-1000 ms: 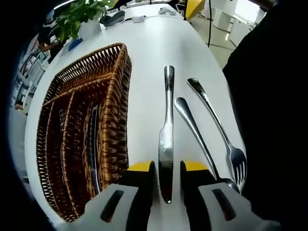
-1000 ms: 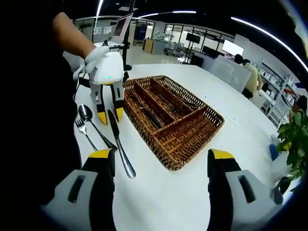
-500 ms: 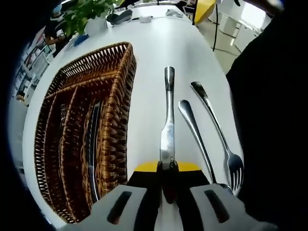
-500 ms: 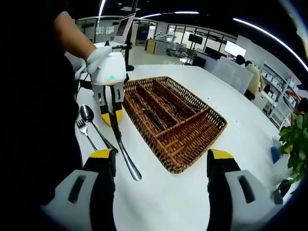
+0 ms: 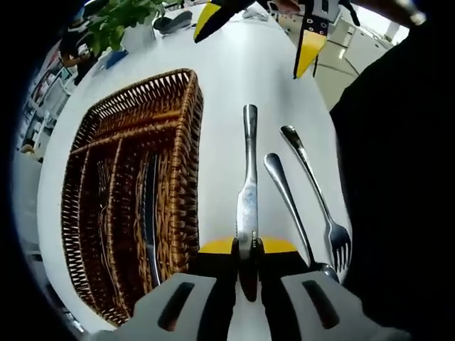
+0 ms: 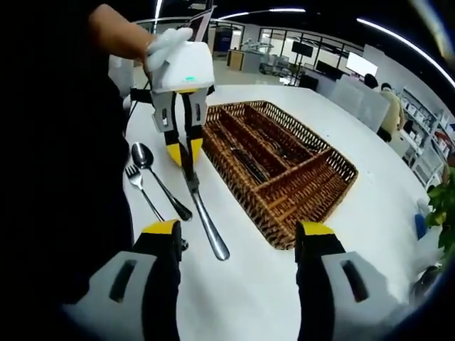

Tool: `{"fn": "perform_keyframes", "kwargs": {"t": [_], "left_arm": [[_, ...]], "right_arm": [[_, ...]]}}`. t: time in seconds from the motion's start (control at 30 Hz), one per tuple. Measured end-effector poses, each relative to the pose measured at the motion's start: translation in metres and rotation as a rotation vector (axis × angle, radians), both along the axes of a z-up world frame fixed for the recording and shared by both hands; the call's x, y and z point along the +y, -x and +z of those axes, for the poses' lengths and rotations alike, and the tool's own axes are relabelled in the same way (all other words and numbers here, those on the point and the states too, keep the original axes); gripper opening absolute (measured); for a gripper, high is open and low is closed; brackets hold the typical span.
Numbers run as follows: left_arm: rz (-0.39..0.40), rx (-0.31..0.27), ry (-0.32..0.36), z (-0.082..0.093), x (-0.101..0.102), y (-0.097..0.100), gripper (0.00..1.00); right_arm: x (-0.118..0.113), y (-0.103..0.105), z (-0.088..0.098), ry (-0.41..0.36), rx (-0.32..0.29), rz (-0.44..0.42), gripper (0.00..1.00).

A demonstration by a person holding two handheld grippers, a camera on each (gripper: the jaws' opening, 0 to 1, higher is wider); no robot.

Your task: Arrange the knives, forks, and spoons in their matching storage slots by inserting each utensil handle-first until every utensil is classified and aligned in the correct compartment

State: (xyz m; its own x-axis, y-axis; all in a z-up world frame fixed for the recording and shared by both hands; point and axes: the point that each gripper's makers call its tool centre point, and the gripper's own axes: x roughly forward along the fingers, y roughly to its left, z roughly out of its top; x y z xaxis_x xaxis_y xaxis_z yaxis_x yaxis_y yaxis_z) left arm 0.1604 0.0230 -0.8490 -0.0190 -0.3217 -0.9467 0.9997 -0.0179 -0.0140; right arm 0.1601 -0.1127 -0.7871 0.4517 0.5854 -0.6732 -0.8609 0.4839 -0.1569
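My left gripper (image 5: 247,245) is shut on the blade end of a steel knife (image 5: 247,185), whose handle points away across the white table. In the right gripper view the same left gripper (image 6: 183,152) pinches the knife (image 6: 207,226), handle end low near the table. A spoon (image 5: 285,192) and a fork (image 5: 315,188) lie parallel just right of the knife. The wicker cutlery basket (image 5: 183,142) sits to the left, with a knife (image 5: 149,220) and other utensils in its long slots. My right gripper (image 6: 238,238) is open and holds nothing; its yellow tips (image 5: 307,50) show at the far end.
The white table (image 5: 234,64) runs on beyond the knife handle. A potted plant (image 5: 117,18) stands at the far left corner. The person's dark clothing (image 5: 398,177) borders the table's right edge. The basket (image 6: 284,170) has one crosswise compartment at its near end.
One second ago my left gripper stood open around the knife blade; it has since shut on it. The right gripper has come closer, its yellow tips now entering the left gripper view.
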Motion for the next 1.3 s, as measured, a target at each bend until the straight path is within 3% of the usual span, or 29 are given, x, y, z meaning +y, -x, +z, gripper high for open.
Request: {"fn": "perform_keyframes", "kwargs": {"t": [0.47,0.53,0.63,0.97,1.13,1.3], "left_arm": [[-0.024,-0.035,-0.021,0.016,-0.004,-0.002,0.1],[-0.025,-0.035,-0.018,0.016,-0.006,-0.001,0.09],[-0.029,-0.042,-0.021,0.015,-0.008,-0.001,0.09],[-0.024,-0.046,-0.021,0.02,-0.007,-0.003,0.1],[-0.035,-0.053,-0.024,0.022,-0.007,-0.002,0.1],[-0.032,-0.042,-0.019,0.026,-0.008,-0.001,0.1]], "right_arm": [[0.025,0.01,-0.038,0.02,0.1,0.115,0.43],[0.032,0.01,-0.05,0.029,0.141,0.134,0.38],[0.037,0.006,-0.069,0.048,0.161,0.14,0.37],[0.039,0.006,-0.077,0.104,0.126,0.188,0.33],[0.041,0.004,-0.079,0.089,0.13,0.189,0.28],[0.045,0.005,-0.08,0.12,0.115,0.253,0.27]]}}
